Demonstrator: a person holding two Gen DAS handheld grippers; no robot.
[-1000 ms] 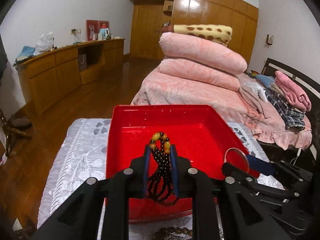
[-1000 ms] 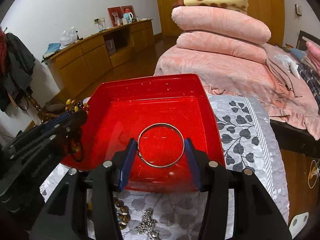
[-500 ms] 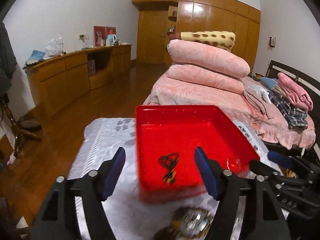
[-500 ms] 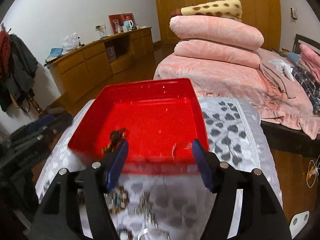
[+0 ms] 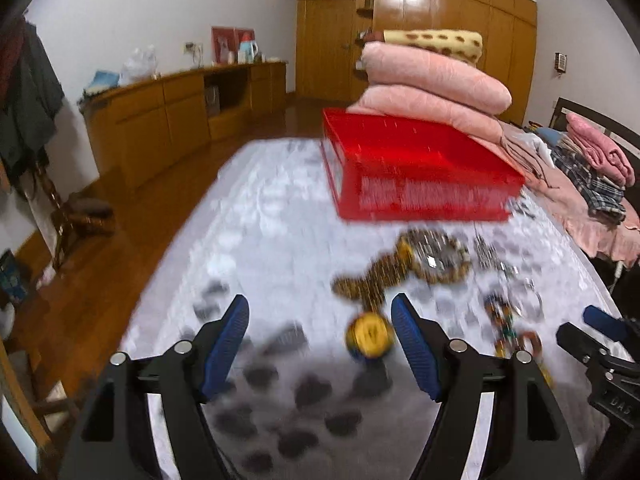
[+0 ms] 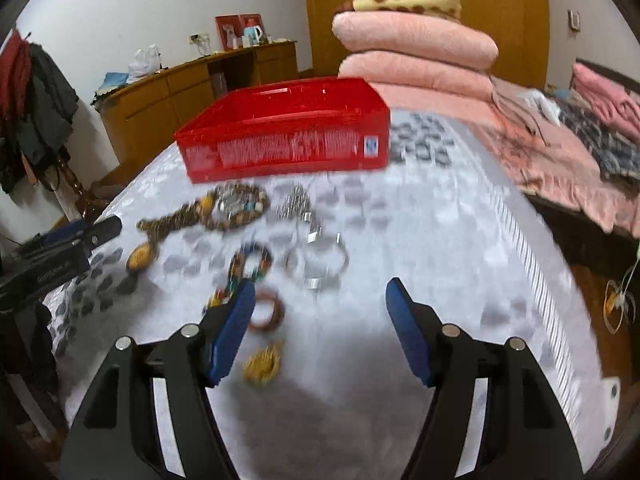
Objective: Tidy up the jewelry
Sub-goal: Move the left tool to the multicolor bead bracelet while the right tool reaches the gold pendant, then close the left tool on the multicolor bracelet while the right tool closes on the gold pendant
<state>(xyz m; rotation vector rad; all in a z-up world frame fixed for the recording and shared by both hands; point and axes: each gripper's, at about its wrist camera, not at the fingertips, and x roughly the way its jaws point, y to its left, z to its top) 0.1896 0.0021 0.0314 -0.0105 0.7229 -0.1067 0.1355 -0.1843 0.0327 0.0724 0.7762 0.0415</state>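
Now both grippers, left [image 5: 320, 320] and right [image 6: 320, 304], apparently hover low, fingers spread, empty.

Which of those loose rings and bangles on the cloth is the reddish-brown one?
The small reddish-brown bangle beside the right gripper's left finger; the bangles farther out are silver.

Left gripper [image 5: 320, 318]: jaws spread wide, nothing between the blue pads [image 5: 226, 344], held low and level.
Right gripper [image 6: 320, 304]: jaws likewise wide apart, empty, just right of the left one.
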